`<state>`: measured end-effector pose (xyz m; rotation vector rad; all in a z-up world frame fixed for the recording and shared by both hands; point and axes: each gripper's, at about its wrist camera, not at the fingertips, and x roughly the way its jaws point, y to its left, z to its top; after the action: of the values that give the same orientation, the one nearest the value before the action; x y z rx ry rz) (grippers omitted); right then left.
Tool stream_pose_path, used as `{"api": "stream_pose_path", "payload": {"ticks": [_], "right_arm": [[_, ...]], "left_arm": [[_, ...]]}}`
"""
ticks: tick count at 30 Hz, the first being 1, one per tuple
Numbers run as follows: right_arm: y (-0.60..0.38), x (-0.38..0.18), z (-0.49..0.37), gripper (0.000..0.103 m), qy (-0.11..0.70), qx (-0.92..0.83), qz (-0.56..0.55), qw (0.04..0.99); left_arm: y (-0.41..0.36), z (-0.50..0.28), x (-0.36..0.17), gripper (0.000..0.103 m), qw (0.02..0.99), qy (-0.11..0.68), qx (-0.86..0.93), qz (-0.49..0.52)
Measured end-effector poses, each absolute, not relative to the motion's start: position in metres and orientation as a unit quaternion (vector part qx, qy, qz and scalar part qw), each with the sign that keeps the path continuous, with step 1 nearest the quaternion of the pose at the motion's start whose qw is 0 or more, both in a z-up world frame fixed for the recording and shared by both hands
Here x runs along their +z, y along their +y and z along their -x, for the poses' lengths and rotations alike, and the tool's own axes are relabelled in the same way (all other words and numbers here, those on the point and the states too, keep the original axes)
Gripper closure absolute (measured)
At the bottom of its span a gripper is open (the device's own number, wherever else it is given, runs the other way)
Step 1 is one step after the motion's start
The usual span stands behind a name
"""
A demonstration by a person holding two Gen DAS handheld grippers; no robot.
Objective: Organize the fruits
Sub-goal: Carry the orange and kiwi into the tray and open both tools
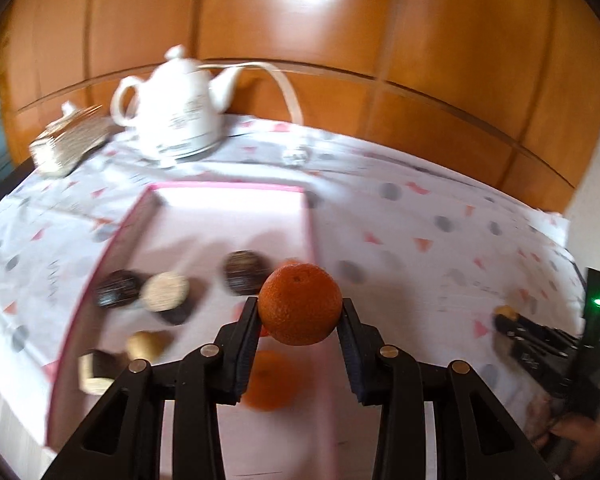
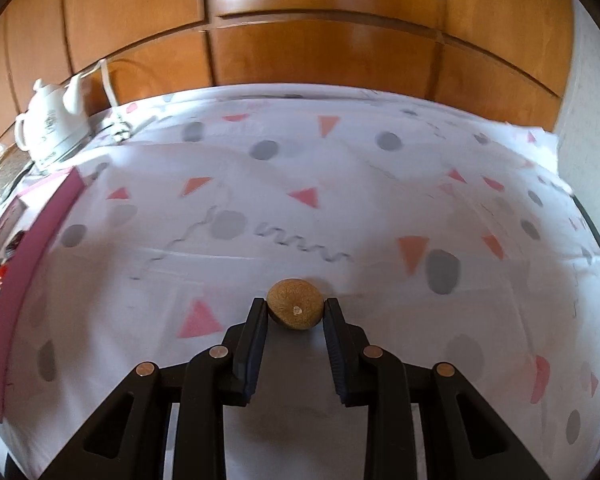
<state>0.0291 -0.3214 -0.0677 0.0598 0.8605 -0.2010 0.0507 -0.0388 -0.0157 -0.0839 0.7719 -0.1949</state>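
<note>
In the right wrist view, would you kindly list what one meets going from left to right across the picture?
White teapot → pink box wall → right claw shut on the small brown fruit, which sits over the patterned tablecloth.

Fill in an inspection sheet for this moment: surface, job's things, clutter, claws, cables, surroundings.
Surface: table under a white patterned cloth.
Job's things: orange in the left claw; small brown fruit in the right claw; pink-rimmed tray holding a second orange, blurred, and dark and pale round pieces, kind unclear.
Clutter: white teapot; a blurred item beside it.
Claws: left claw shut on the orange, above the tray; right claw shut on the brown fruit, low over the cloth.
Cables: white strap or cord behind the teapot.
Surroundings: wooden panelling.
</note>
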Motion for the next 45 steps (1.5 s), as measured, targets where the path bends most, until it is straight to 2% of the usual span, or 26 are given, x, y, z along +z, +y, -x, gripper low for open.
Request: {"api": "stream_pose_path", "payload": {"ticks": [11,27,39,45], "right_arm": [[-0.241,-0.037,-0.042,0.075,0.394,0.027,-0.018,0.918],[-0.13,-0.009,-0.069,0.074,0.393,0.199,0.007,0.898],[-0.092,-0.011,-0.1,0.074,0.412,0.238,-0.001,0.88],[-0.073,-0.032,-0.119,0.073,0.452,0.249,0.0,0.856]], "left_arm": [[0.021,-0.042,-0.038,0.065,0.915,0.397,-0.032,0.065],[0.034,-0.035,-0.047,0.064,0.911,0.406,-0.023,0.067],[0.041,-0.037,-0.05,0.064,0.912,0.403,-0.028,0.074],[0.038,-0.043,-0.05,0.063,0.912,0.401,-0.042,0.073]]}}
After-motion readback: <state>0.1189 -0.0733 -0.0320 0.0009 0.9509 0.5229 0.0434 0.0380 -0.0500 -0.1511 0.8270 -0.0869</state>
